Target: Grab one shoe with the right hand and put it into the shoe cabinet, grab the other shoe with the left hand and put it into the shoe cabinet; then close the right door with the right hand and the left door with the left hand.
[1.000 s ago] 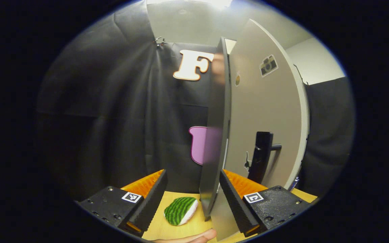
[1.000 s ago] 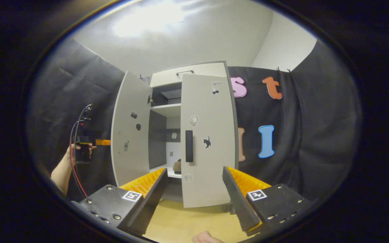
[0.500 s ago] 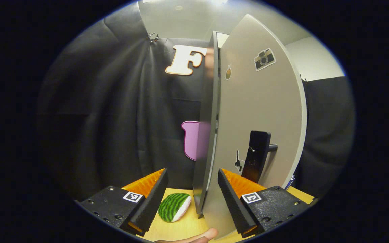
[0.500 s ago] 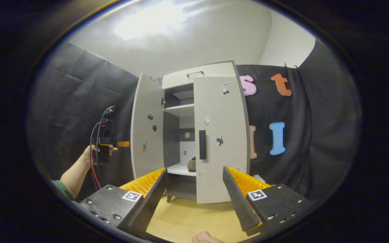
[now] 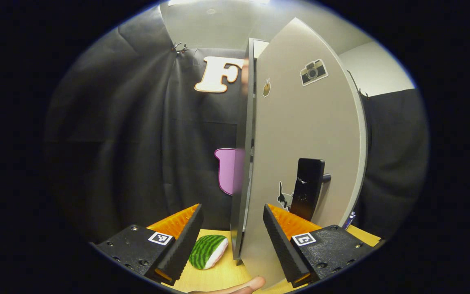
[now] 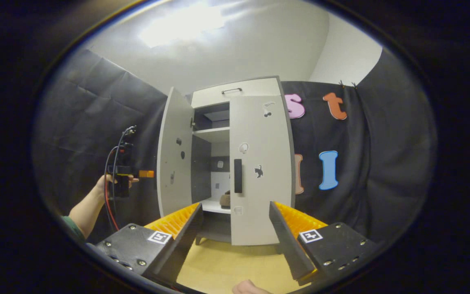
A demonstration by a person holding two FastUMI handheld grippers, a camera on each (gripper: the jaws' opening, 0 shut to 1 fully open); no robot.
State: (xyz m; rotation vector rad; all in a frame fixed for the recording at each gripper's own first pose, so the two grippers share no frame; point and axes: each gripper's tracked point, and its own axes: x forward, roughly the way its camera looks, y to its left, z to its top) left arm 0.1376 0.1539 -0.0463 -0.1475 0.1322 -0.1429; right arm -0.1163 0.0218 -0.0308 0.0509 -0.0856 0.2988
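The tall grey left cabinet door (image 5: pixel 304 143) with its black handle (image 5: pixel 307 188) stands edge-on just ahead of the left gripper (image 5: pixel 231 241) — its fingers spread, the panel's edge between them. Beside it, open wooden floor (image 5: pixel 214 277) holds a green-striped plush slipper (image 5: pixel 207 257). The cabinet's left half (image 6: pixel 214 163) gapes open.

Grey shoe cabinet (image 6: pixel 243 87), right door (image 6: pixel 259 171) shut, left door (image 6: pixel 174 163) ajar
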